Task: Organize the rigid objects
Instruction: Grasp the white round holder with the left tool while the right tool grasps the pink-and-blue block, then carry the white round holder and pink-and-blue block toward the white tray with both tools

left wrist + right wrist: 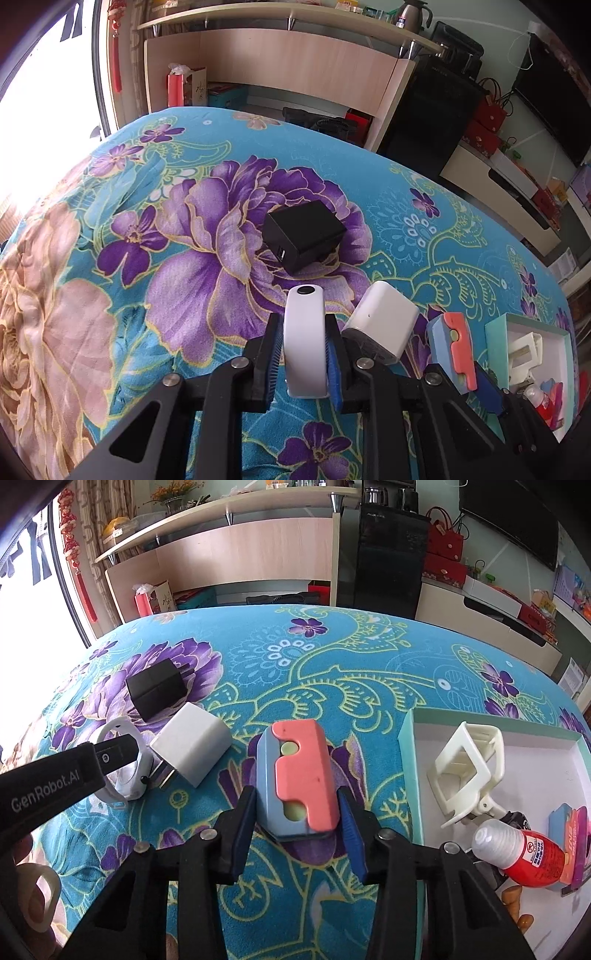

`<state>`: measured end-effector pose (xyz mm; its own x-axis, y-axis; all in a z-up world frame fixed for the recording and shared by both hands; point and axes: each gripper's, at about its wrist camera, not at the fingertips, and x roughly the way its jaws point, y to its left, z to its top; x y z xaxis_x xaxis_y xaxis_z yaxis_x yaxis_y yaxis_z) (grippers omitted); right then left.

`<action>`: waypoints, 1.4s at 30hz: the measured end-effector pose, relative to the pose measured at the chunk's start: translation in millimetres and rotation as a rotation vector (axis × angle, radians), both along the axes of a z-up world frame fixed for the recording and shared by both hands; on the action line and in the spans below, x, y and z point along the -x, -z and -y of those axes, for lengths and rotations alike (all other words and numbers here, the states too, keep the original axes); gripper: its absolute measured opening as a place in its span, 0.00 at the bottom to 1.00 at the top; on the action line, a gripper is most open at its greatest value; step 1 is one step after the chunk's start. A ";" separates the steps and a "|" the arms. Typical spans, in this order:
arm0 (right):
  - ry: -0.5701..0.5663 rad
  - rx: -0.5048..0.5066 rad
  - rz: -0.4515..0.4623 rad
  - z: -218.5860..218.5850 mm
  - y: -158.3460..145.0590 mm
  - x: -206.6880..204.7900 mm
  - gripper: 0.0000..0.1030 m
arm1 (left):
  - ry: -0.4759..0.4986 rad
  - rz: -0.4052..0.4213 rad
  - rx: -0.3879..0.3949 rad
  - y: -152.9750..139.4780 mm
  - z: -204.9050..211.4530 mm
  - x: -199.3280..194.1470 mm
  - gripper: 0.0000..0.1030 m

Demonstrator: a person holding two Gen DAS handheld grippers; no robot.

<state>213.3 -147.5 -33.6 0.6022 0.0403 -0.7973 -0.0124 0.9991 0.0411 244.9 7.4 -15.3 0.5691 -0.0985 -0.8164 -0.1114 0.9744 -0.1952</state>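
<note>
My left gripper (303, 350) is shut on a white wristband (304, 332) standing on edge on the floral blanket (184, 295). Just right of it lies a white charger (384, 325), and a black charger (303, 232) sits farther back. In the right wrist view, my right gripper (297, 792) is shut on a pink and blue block (299, 779), with a pad against each side. The same view shows one left finger (110, 755) across the wristband (125, 779), next to the white charger (192, 746) and the black charger (155, 690).
A teal-rimmed white box (406, 738) stands to the right on the blanket. It holds a cream clip (469, 771), a red bottle (528, 856) and a few small items. Shelves, a desk and a dark cabinet stand beyond the bed's far edge.
</note>
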 end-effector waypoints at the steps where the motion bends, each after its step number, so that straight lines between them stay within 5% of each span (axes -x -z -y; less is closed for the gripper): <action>1: -0.001 -0.008 0.005 0.6 -1.5 0.5 0.43 | -0.001 0.005 -0.002 -1.3 -0.4 0.4 0.19; 25: 0.000 -0.041 0.168 12.1 -59.2 26.4 0.43 | 0.014 0.154 -0.027 -51.6 2.7 21.6 0.19; 42: 0.231 -0.008 0.229 106.6 -88.5 54.5 0.43 | 0.259 0.228 -0.031 -75.3 92.1 37.5 0.19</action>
<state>158.9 -254.1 54.8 0.7600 -0.1129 -0.6400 0.2048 0.9762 0.0710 207.4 -84.7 60.0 0.6966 -0.2407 -0.6759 0.1834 0.9705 -0.1565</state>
